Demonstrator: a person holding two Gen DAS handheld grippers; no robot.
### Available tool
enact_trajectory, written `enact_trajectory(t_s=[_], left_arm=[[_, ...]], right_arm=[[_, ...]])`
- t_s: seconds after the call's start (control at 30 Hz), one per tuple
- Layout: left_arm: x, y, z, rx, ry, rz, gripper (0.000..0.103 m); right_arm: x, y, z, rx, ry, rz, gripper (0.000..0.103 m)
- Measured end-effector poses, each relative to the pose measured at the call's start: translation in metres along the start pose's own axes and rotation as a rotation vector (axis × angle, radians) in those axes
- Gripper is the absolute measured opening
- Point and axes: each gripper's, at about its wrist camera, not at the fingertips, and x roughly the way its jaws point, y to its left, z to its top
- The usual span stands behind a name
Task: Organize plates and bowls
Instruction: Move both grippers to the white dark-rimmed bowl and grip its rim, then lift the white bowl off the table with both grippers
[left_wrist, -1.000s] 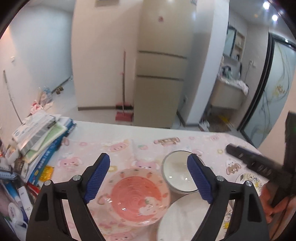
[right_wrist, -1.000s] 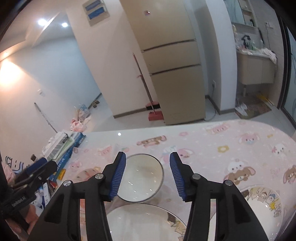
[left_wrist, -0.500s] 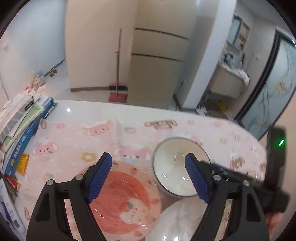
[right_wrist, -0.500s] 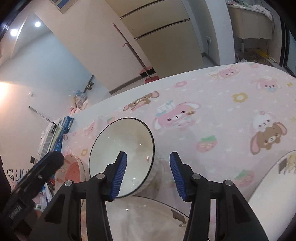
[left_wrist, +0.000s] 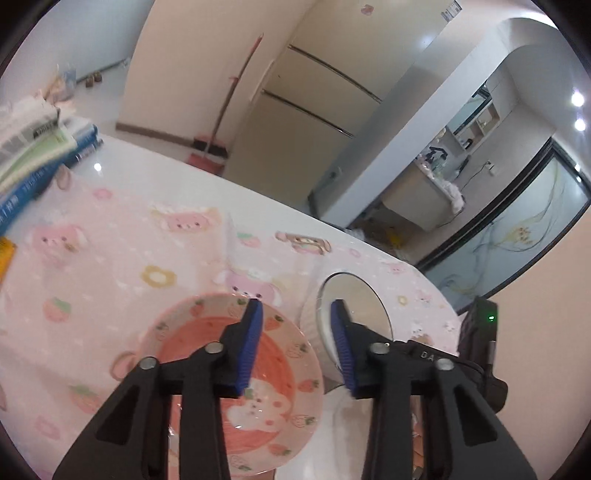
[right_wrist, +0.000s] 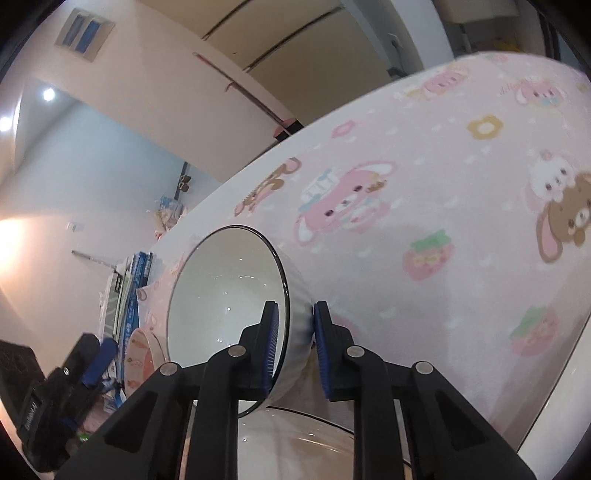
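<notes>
A white bowl with a dark rim (right_wrist: 229, 295) sits on the pink cartoon tablecloth (right_wrist: 443, 206). My right gripper (right_wrist: 293, 341) is shut on its near wall, one pad inside the rim and one outside. The bowl also shows in the left wrist view (left_wrist: 354, 306). My left gripper (left_wrist: 297, 341) hangs open over the right edge of a pink strawberry plate (left_wrist: 207, 354), its right finger (left_wrist: 341, 347) against the bowl's left side. A white plate (right_wrist: 295, 443) lies just in front of the bowl.
A stack of books and papers (left_wrist: 33, 147) lies at the table's left end. Part of another white dish (right_wrist: 565, 424) shows at the right. A fridge (left_wrist: 295, 110) and a broom (left_wrist: 221, 129) stand beyond the table's far edge.
My right gripper moved forward and down and closed on the bowl's wall. My left gripper narrowed its jaws and dropped toward the pink plate's right edge.
</notes>
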Motion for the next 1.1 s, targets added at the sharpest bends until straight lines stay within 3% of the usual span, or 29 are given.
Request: enact_trajectory(t_s=[0.2, 0.3, 0.37, 0.43, 0.47, 0.53, 0.6, 0.67, 0.73, 0.9, 1.1], left_arm=[[0.007, -0.019, 0.001, 0.021, 0.018, -0.053, 0.03], [0.015, -0.042, -0.001, 0.085, 0.009, 0.085, 0.071], [0.017, -0.053, -0.001, 0.106, -0.008, 0.063, 0.071], [0.025, -0.066, 0.001, 0.132, -0.001, 0.1, 0.071], [0.03, -0.069, 0.003, 0.136, 0.01, 0.117, 0.07], [0.044, -0.076, 0.006, 0.125, 0.051, 0.122, 0.047], [0.065, -0.079, 0.007, 0.119, 0.13, 0.122, 0.041], [0.086, -0.078, 0.001, 0.104, 0.215, 0.214, 0.034], [0.097, -0.07, -0.006, 0.071, 0.253, 0.235, 0.018], [0.087, -0.068, -0.012, 0.066, 0.219, 0.243, 0.015], [0.042, -0.081, -0.009, 0.121, 0.134, 0.248, 0.015]], right_arm=[[0.005, -0.019, 0.006, 0.096, 0.033, 0.067, 0.014], [0.006, -0.027, 0.008, 0.128, 0.048, 0.097, 0.014], [0.007, -0.035, 0.008, 0.178, 0.067, 0.132, 0.014], [0.007, -0.039, 0.009, 0.194, 0.074, 0.156, 0.014], [0.006, -0.04, 0.01, 0.198, 0.072, 0.161, 0.014], [0.003, -0.04, 0.012, 0.201, 0.065, 0.18, 0.014], [0.001, -0.039, 0.013, 0.206, 0.069, 0.208, 0.014], [0.0, -0.038, 0.012, 0.203, 0.071, 0.199, 0.014], [-0.001, -0.038, 0.012, 0.208, 0.069, 0.193, 0.014], [-0.012, -0.031, 0.014, 0.179, 0.048, 0.179, 0.014], [-0.045, -0.004, 0.009, 0.081, -0.018, 0.194, 0.015]])
